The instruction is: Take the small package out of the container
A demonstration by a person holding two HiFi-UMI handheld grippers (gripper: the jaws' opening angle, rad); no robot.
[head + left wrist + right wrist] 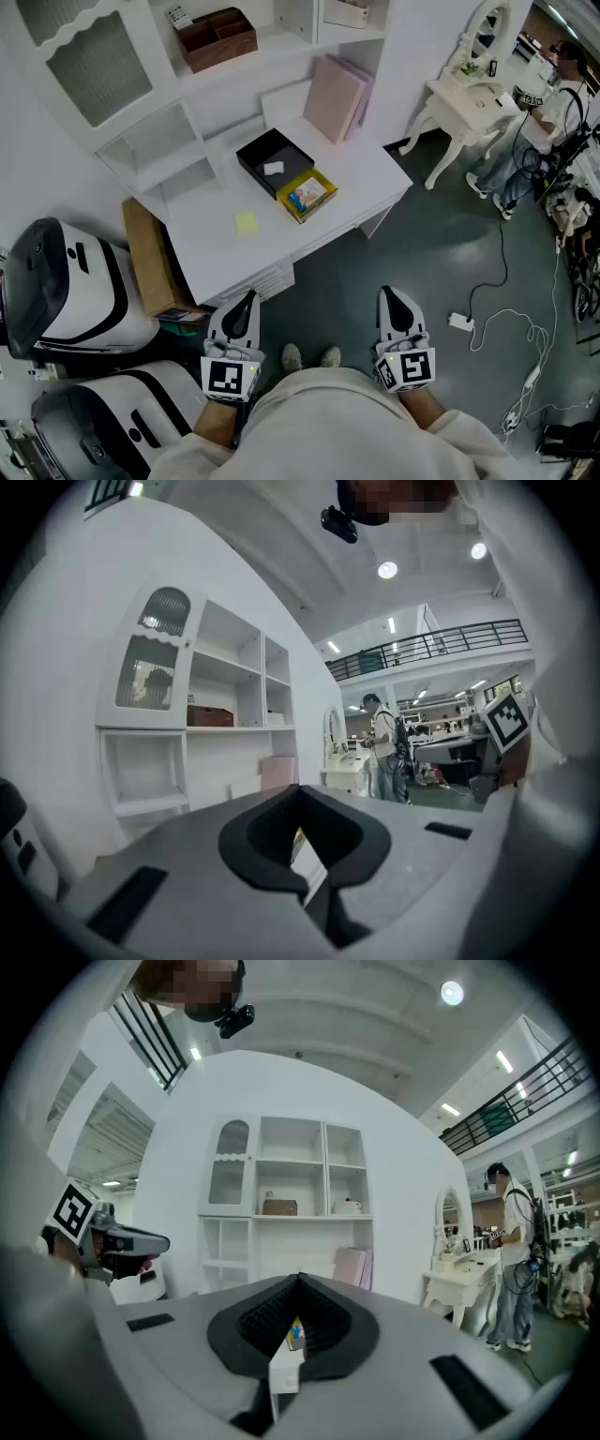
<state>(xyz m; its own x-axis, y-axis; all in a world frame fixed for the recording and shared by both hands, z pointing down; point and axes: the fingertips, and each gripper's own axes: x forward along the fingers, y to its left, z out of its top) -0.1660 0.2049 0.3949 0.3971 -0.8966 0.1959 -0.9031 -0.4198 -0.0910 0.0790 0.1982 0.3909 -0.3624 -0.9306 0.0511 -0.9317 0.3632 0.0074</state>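
A black open container (pixel 258 150) stands on the white desk (pixel 366 169), with a small white package (pixel 273 168) lying inside it. Against its near right corner lies a yellow box (pixel 307 195) with a colourful picture. Both grippers hang close to the person's body over the grey floor, well short of the desk. My left gripper (pixel 249 296) (pixel 300 789) is shut and holds nothing. The jaws of my right gripper (pixel 386 292) (pixel 300 1279) are likewise together and empty. In the right gripper view the yellow box (pixel 294 1333) shows through the slit between the jaws.
A yellow sticky note (pixel 246 222) lies on the desk, and pink boards (pixel 336 97) lean at its back. Cardboard (pixel 150 258) and white-and-black machines (pixel 66 295) crowd the left. A white dressing table (pixel 473 98), a person (pixel 558 98) and floor cables (pixel 506 323) are at the right.
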